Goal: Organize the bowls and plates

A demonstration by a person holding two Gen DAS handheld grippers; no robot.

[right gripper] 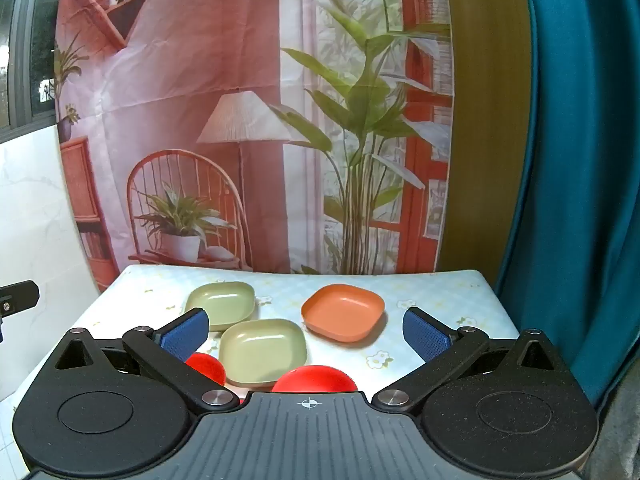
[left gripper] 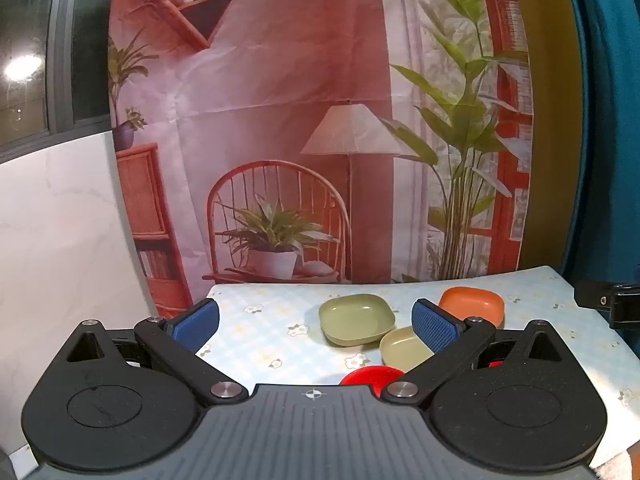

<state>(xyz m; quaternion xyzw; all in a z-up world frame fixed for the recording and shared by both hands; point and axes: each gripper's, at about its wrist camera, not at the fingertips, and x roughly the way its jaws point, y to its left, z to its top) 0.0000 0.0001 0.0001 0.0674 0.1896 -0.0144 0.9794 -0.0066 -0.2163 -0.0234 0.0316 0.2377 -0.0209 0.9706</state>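
left gripper [left gripper: 316, 326] and right gripper [right gripper: 306, 330] both spread wide, empty, above floral tablecloth [right gripper: 432, 320]; two green square plastic plates [right gripper: 264, 350] touching, orange square plastic plate [right gripper: 344, 312] just beside.

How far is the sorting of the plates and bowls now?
Nothing looks done. The two green plates and the orange plate lie apart on the table; two red bowls sit near. The left tool and right tool are open, holding nothing. All grouping remains.

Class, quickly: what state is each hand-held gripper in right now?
Left hand-held gripper: open, holding nothing.
Right hand-held gripper: open, holding nothing.
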